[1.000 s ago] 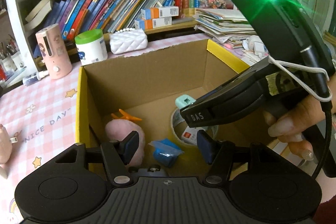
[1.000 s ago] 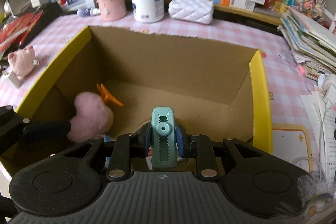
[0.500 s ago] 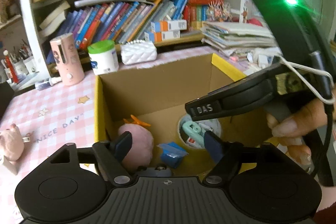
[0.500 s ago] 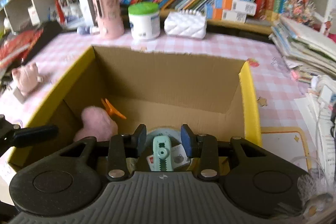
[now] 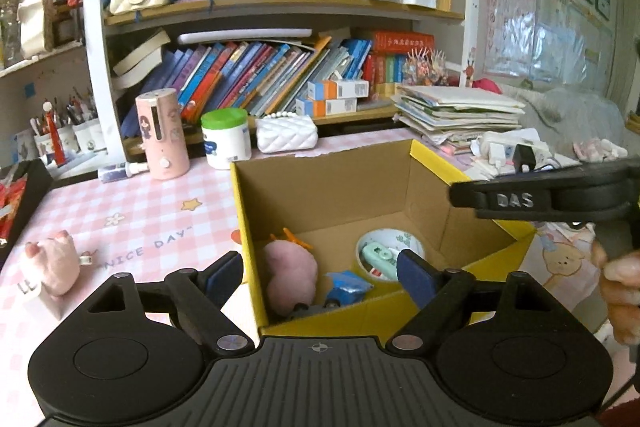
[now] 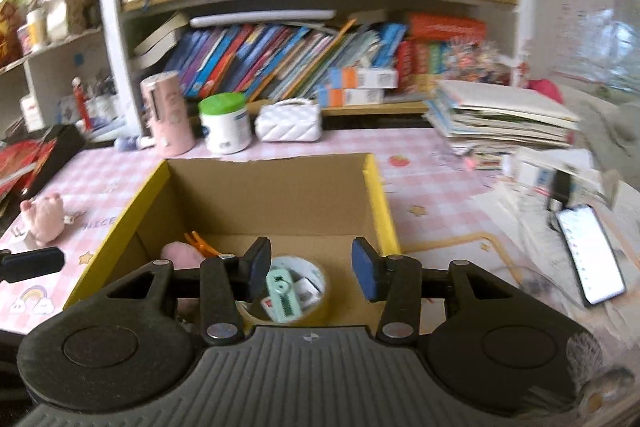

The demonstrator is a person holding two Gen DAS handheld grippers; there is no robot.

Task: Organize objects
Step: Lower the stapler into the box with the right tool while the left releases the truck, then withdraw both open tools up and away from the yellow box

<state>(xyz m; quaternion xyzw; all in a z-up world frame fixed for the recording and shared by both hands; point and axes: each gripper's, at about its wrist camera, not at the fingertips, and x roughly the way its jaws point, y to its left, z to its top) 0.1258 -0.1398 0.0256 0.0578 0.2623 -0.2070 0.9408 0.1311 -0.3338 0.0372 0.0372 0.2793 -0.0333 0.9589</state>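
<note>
Both tools sit above the near edge of the yellow-rimmed cardboard box (image 5: 404,187) on the pink checked surface (image 5: 132,211). Right tool (image 6: 310,273): jaws apart and opening, nothing between the pads; the mint green clip (image 6: 283,293) lies free below them, inside the tape roll (image 6: 316,277) on the box floor. Left tool (image 5: 320,273): jaws spread wide and opening, empty. Also in the box: pink plush (image 5: 290,277) with orange feet against the left wall, and a blue toy (image 5: 346,289) near the front wall. The clip's long axis runs roughly front to back in the right wrist view, toothed end toward the camera, lying flat, slightly tilted against the roll's inner wall; the left wrist view shows it more crosswise, so exact heading is uncertain. The step looks like releasing and pulling clear. To do it well: lift each tool straight up past the box rim, pads clear of the tape roll so nothing drags out, and keep the two tools from bumping. The likely next item is the pink pig toy (image 5: 54,267) left of the box on the surface; approach it from above with the jaws wide.
</note>
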